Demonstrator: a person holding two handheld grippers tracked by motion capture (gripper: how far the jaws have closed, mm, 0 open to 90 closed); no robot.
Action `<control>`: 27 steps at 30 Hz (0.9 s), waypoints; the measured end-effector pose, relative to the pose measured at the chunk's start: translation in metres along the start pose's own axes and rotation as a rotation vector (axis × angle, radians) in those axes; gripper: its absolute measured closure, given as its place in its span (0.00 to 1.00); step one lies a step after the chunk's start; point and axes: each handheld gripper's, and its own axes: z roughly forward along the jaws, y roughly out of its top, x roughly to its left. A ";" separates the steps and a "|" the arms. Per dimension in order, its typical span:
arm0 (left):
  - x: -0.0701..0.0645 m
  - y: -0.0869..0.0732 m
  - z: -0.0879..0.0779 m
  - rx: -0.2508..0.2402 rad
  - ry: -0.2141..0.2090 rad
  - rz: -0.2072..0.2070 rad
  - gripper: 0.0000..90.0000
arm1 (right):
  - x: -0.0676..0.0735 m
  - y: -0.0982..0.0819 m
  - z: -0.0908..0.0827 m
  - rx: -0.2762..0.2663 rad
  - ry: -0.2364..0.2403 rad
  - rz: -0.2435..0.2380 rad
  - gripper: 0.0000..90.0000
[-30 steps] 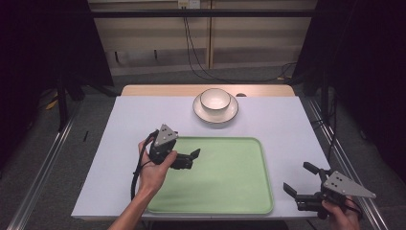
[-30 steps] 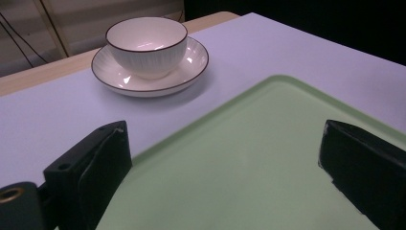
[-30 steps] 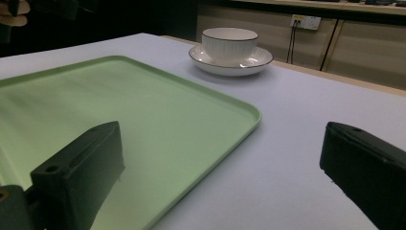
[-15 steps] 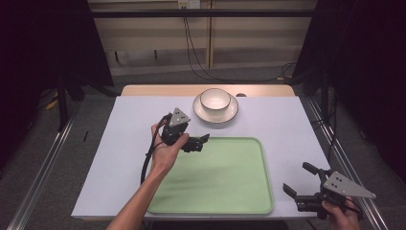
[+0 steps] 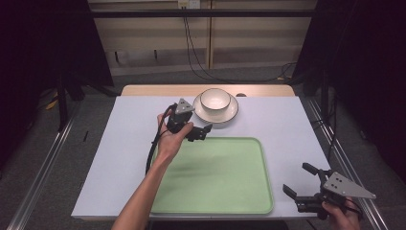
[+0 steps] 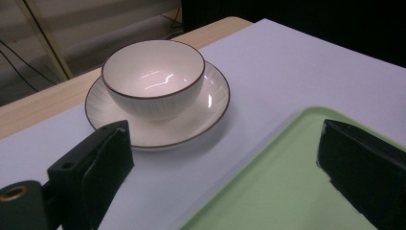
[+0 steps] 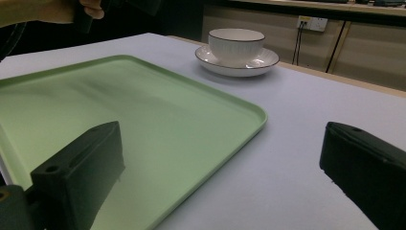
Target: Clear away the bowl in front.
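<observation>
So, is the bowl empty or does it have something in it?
Empty: the bowl stands upright on its saucer, and its glossy white inside is bare.

bowl: glossy white, thin dark brown rim, faint ribbed lines outside
saucer: white, brown edge, fine ribbing
tray: plain pale green
table cover: plain pale lilac-white
table edge: light wood
left gripper: black, grey plate on top
right gripper: black, grey plate

Bowl on saucer behind tray
</observation>
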 end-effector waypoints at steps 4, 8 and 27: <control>0.008 0.006 0.010 0.011 0.019 -0.002 0.06 | 0.000 0.000 -0.001 0.003 -0.004 0.003 0.01; 0.018 0.013 0.024 0.057 0.028 -0.007 0.07 | 0.001 0.000 -0.001 -0.002 0.005 0.006 0.01; 0.053 0.034 0.085 0.120 0.117 -0.032 0.12 | 0.000 -0.001 -0.001 0.006 0.023 -0.005 0.02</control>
